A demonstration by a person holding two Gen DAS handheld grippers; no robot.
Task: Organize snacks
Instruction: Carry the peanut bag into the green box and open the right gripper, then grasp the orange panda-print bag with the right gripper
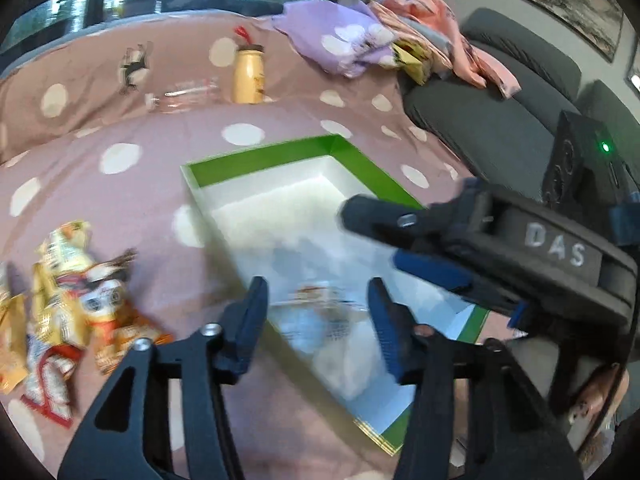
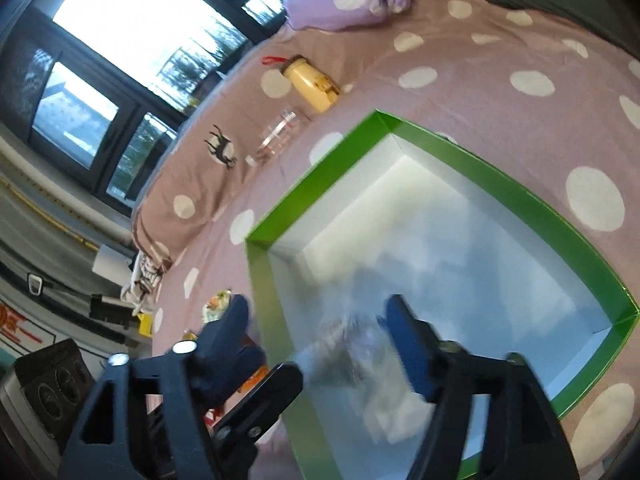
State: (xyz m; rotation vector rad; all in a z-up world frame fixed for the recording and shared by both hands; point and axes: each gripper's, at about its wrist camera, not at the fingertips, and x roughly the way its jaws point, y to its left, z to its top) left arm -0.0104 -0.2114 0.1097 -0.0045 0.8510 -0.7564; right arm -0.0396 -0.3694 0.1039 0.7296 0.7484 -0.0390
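Note:
A green-rimmed box (image 1: 256,156) with a white inside lies open on the dotted bedspread. My left gripper (image 1: 318,300) hangs over its near end with jaws apart, and a blurred snack packet (image 1: 320,312) lies below the gap, clear of the pads. Several gold and orange snack packets (image 1: 72,300) are heaped left of the box. My right gripper (image 1: 376,236) reaches in from the right. In the right wrist view the right gripper (image 2: 318,312) stands open over the box (image 2: 312,184), with a blurred clear packet (image 2: 352,348) under its gap. The left gripper (image 2: 256,372) sits at the box's left wall.
A yellow bottle (image 1: 249,76) stands beyond the box, with a clear glass (image 1: 188,92) lying beside it. Purple and pink cloth (image 1: 340,40) is piled at the back right. A grey sofa (image 1: 500,92) borders the right side, and windows run along the back.

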